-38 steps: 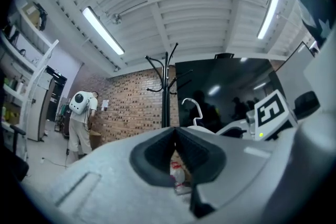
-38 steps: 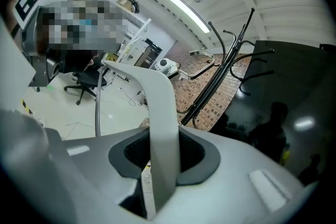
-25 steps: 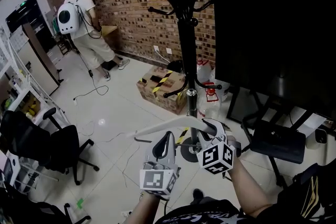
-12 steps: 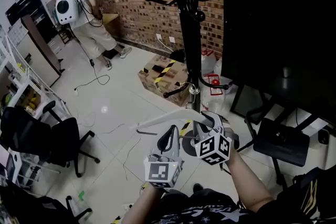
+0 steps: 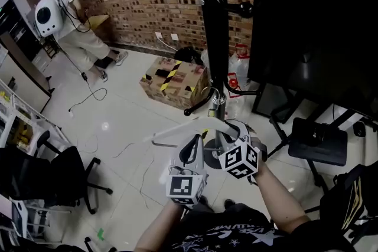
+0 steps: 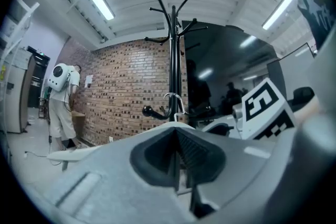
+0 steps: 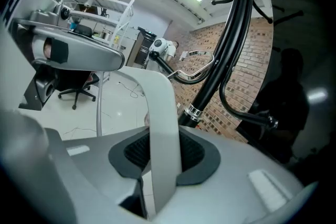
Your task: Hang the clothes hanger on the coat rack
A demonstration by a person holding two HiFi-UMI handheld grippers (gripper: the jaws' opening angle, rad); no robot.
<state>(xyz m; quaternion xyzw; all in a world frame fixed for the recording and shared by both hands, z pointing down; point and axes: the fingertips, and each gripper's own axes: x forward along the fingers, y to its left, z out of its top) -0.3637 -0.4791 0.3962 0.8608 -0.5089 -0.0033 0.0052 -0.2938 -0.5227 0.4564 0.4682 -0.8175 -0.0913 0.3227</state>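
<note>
The white clothes hanger (image 5: 174,131) lies crosswise in front of me, just short of the black coat rack (image 5: 215,38) pole. Its metal hook (image 6: 173,98) stands up toward the pole. My right gripper (image 5: 229,131) is shut on the hanger's right arm, which shows as a broad white band (image 7: 163,113) between its pads. My left gripper (image 5: 192,143) reaches the hanger near its middle from below. Its jaws are almost together in the left gripper view (image 6: 178,157), with a thin bar of the hanger between them. The rack's curved arms (image 7: 220,65) rise above both grippers.
A taped cardboard box (image 5: 171,79) and water jugs (image 5: 233,82) sit by the rack's foot at the brick wall. A large black screen (image 5: 319,26) on a stand is at the right. An office chair (image 5: 35,174) is at the left. A person (image 5: 56,15) stands far left.
Both grippers have sunk with the hanger and come nearer the rack's pole. The head view has shifted, so the rack's upper arms now reach the top edge.
</note>
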